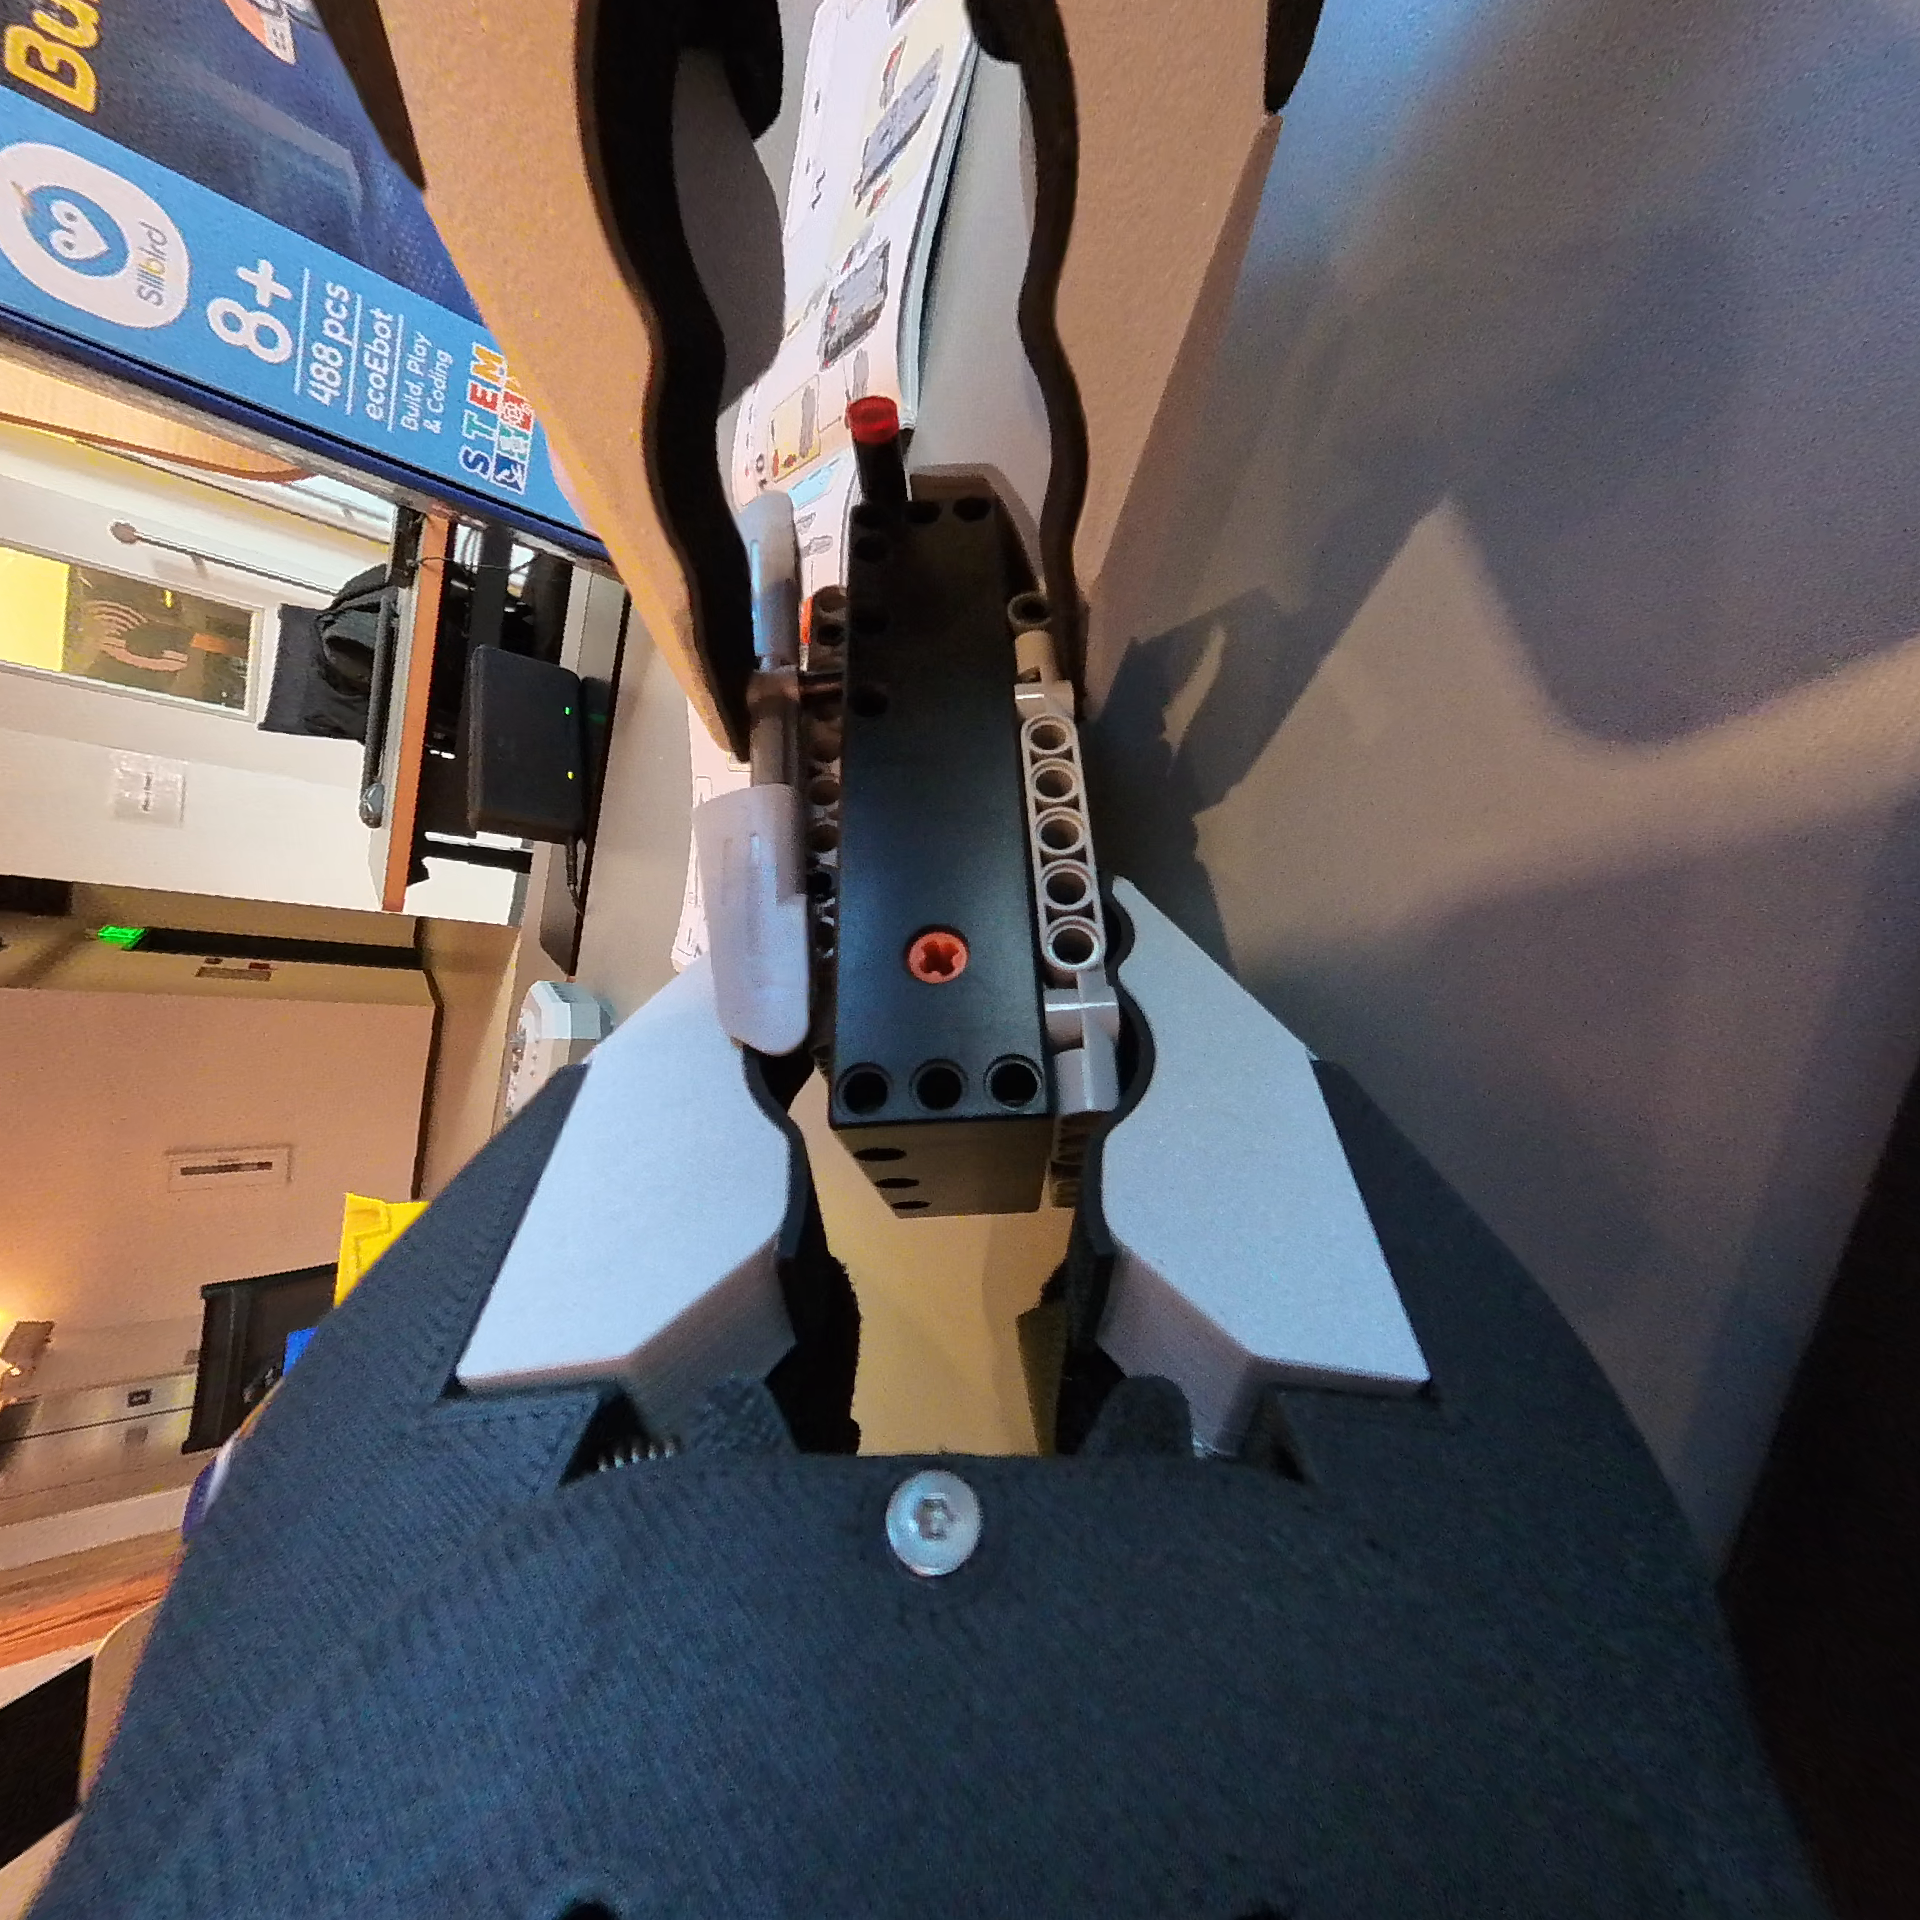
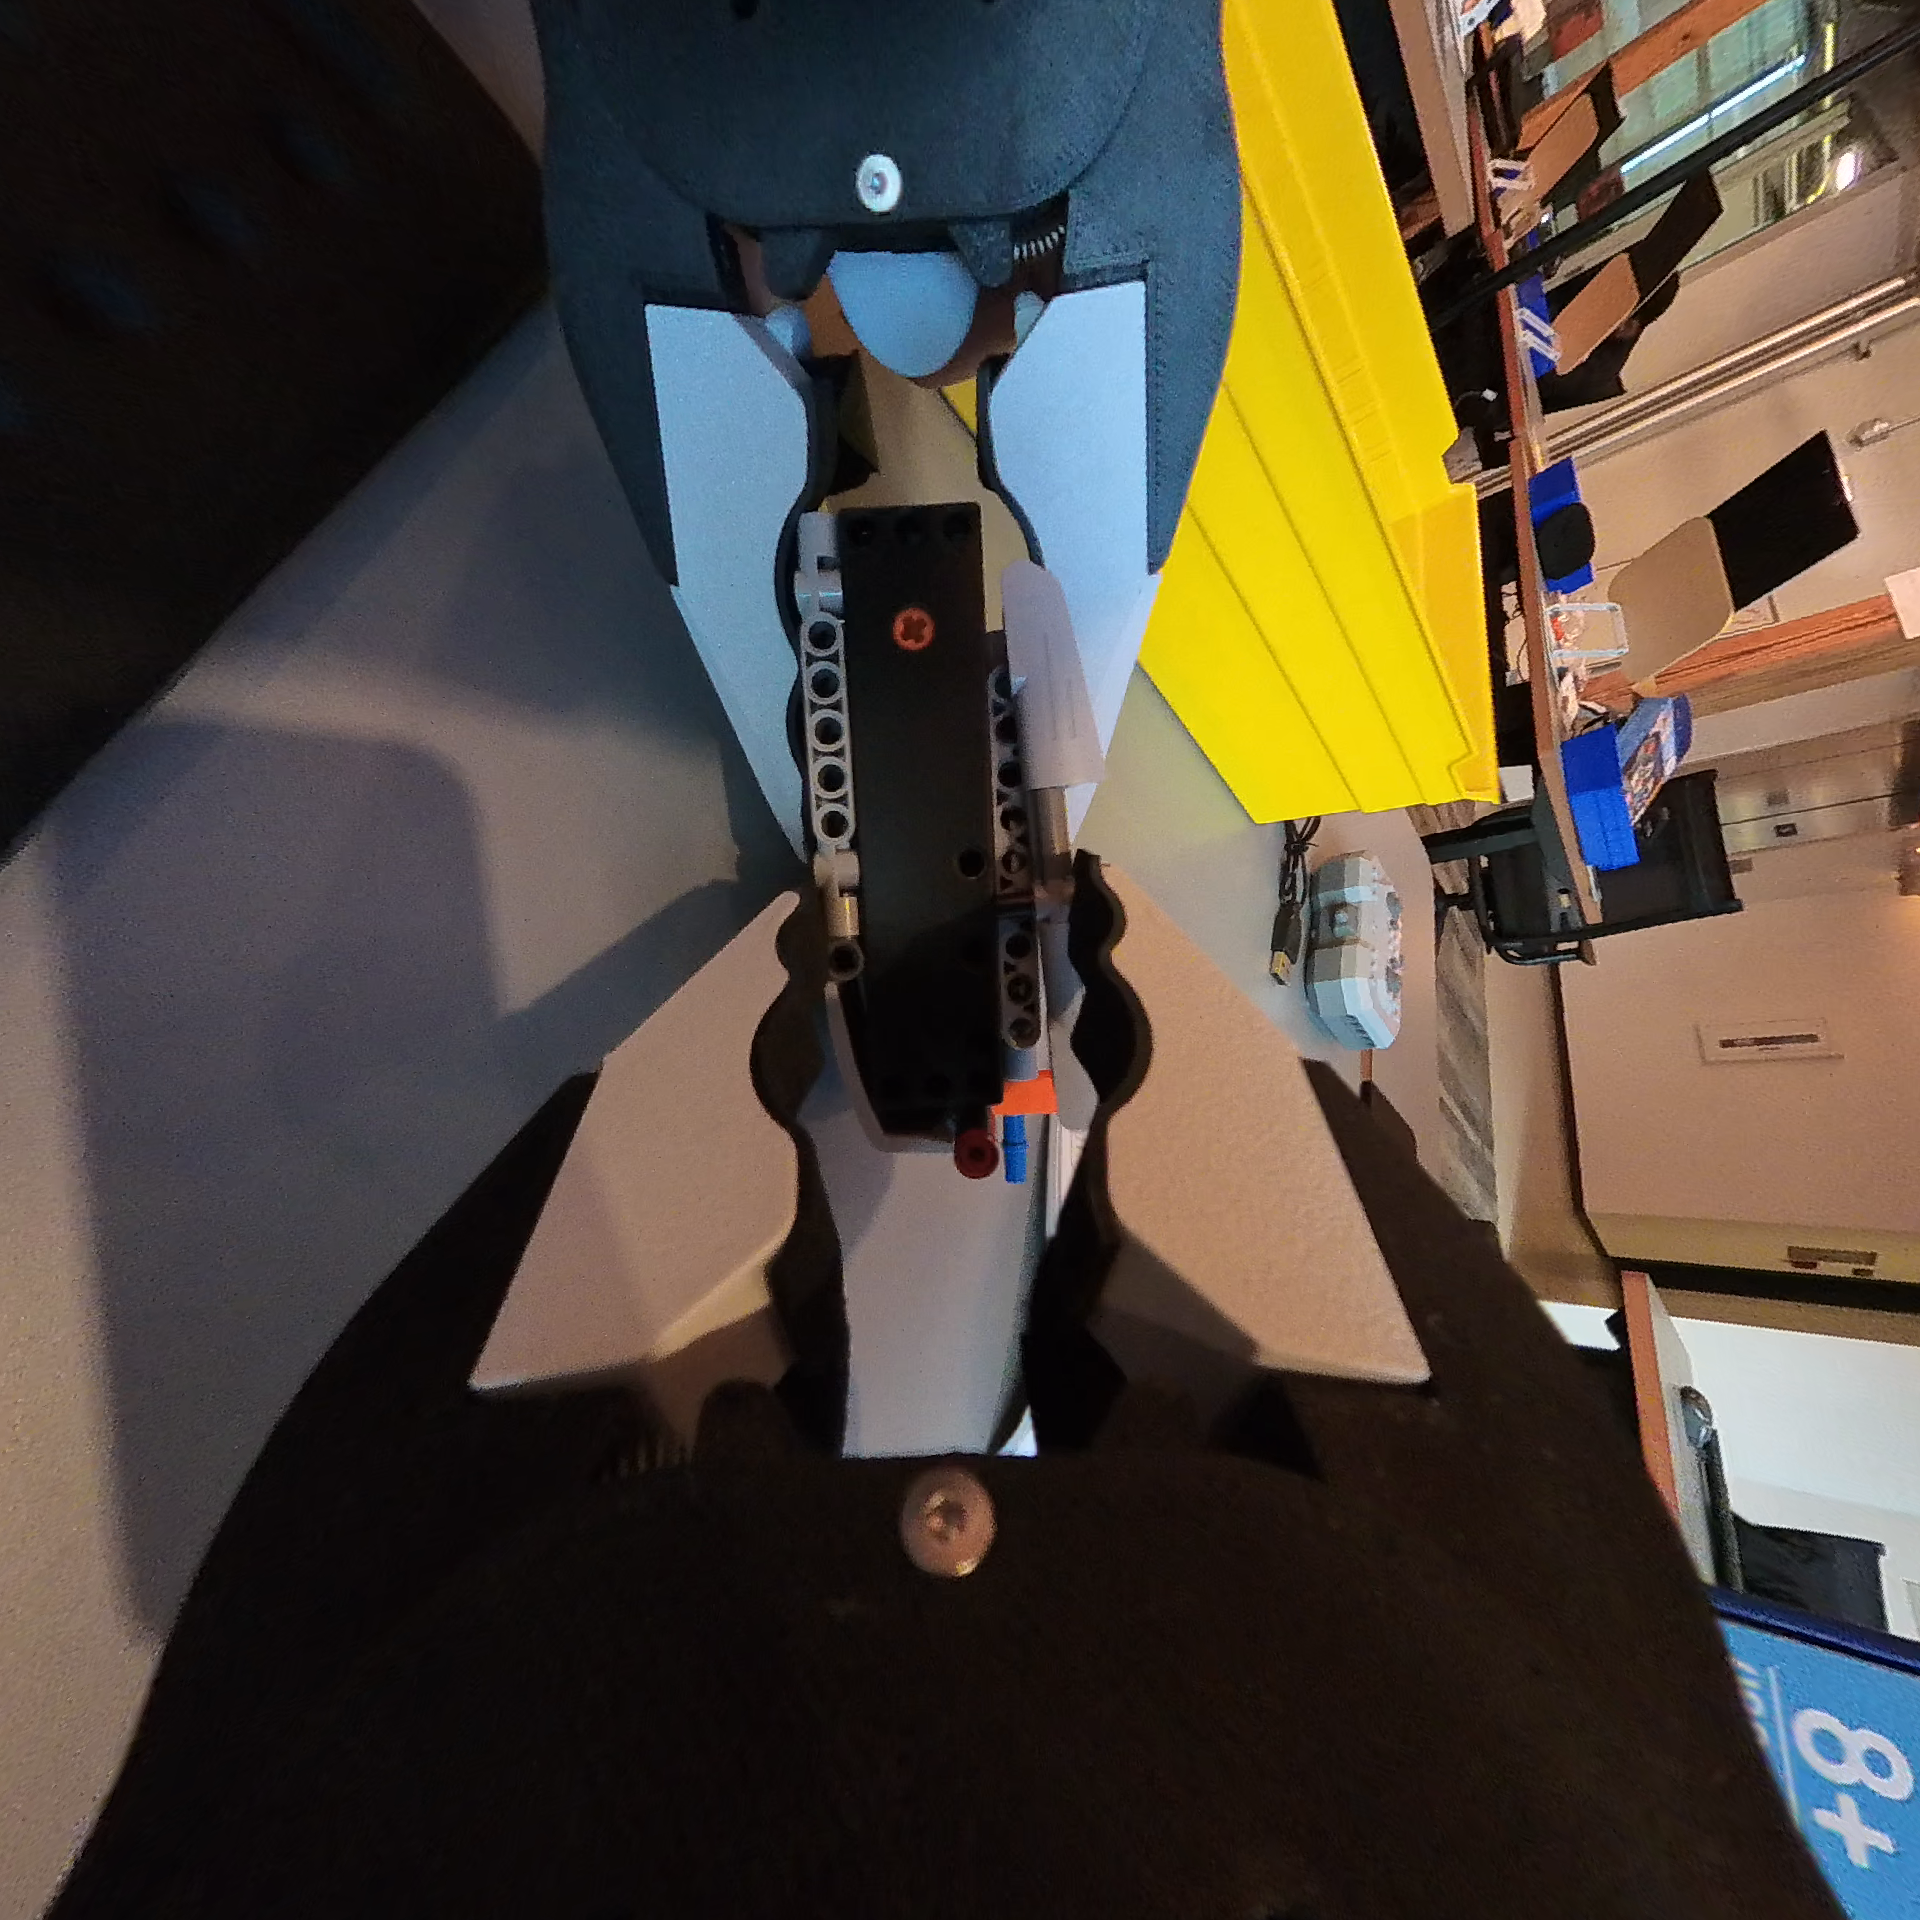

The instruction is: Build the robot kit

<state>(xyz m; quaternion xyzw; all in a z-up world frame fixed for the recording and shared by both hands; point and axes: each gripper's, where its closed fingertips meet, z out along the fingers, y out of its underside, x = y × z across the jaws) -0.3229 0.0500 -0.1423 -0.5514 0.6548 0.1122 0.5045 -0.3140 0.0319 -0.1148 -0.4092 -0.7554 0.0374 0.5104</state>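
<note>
Far left in the left wrist view, a blue printed cardboard box (image 1: 260,281) leans in from the corner. Moving in, the left gripper (image 1: 940,1049), with pale grey fingers on a dark printed body, is clamped on the near end of a long black plastic building-brick block with rows of holes (image 1: 935,831). A light grey perforated beam (image 1: 1060,842) runs along the block's right flank, and a red-tipped pin (image 1: 873,421) pokes from its far end, where a booklet of building diagrams (image 1: 862,260) lies behind.

In the right wrist view, the right gripper (image 2: 940,997) pinches that same block's opposite end, so the block hangs between both grippers above the grey tabletop (image 2: 364,727). Right again: a yellow plastic bin (image 2: 1340,520), then a small grey control unit (image 2: 1351,956) lying on the table.
</note>
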